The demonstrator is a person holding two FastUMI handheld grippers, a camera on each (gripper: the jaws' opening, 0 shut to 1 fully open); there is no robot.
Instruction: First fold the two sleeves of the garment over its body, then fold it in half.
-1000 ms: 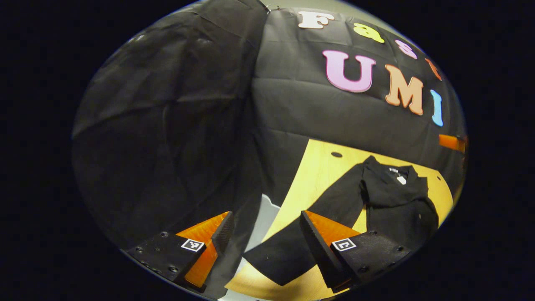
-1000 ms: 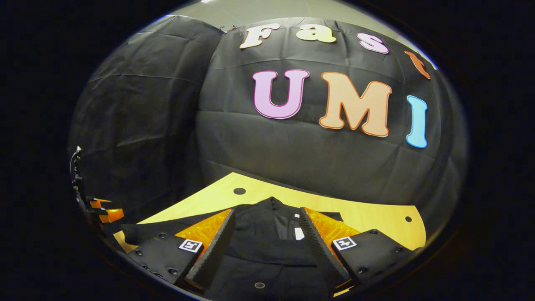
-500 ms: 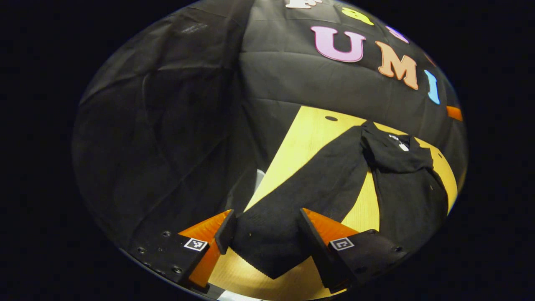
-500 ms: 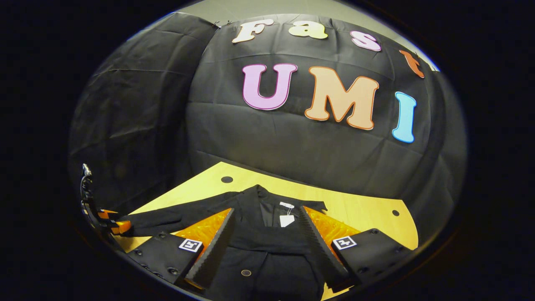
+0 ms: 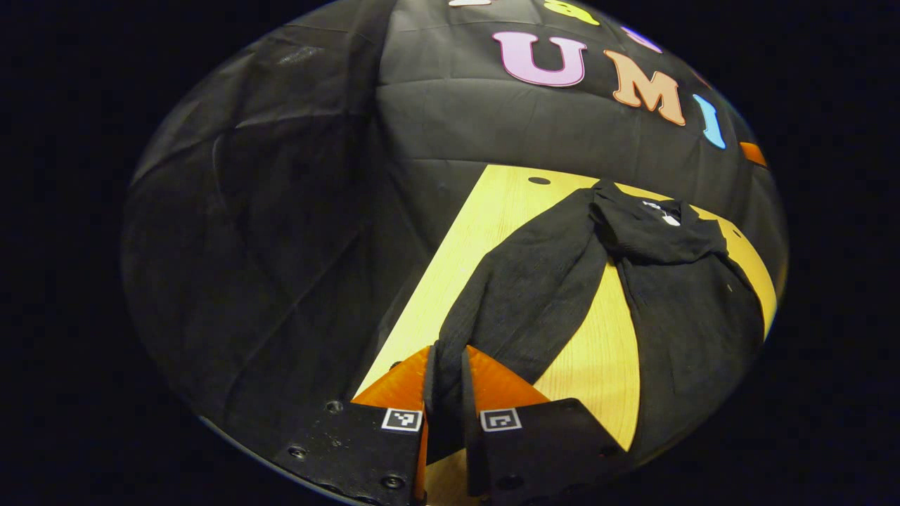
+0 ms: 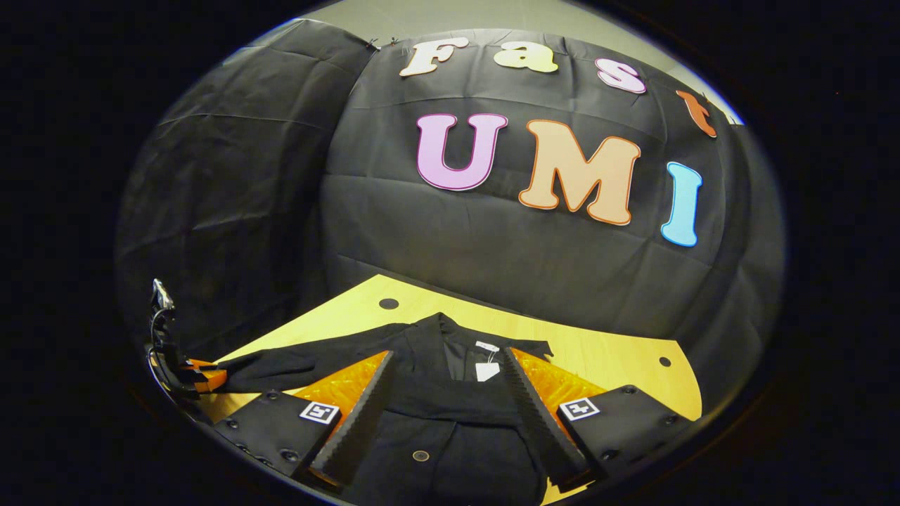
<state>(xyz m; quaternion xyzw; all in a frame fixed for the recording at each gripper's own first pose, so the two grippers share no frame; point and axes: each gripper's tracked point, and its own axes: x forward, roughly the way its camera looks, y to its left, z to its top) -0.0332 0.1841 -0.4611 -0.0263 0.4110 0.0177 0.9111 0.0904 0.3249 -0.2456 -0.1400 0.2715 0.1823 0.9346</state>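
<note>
A: Start at the left gripper [image 5: 444, 365]. What has it got?

B: Its two fingers are pinched close on the cuff end of the sleeve [image 5: 524, 295], a soft, matte black knit with a fine ribbed grain. The cloth bunches into a narrow fold between them.

A: And outward from there?

B: The sleeve widens ahead and to the right of that gripper, running flat up to the shoulder of the garment [image 5: 692, 309]. The collar is crumpled at the far end, with a small white tag [image 5: 671, 219] inside. The body hangs down on the right side, with a bare wedge of worktop [image 5: 492, 218] between sleeve and body: pale, smooth wood with a small round dark hole near its far edge.

A: The right gripper [image 6: 444, 400]?

B: Fingers spread wide, holding nothing, with ridged, saw-toothed inner faces. It hovers over the garment's chest, collar just ahead between the fingers, a round button [image 6: 420, 455] below. Far off to its left, the other gripper pinches the sleeve end.
</note>
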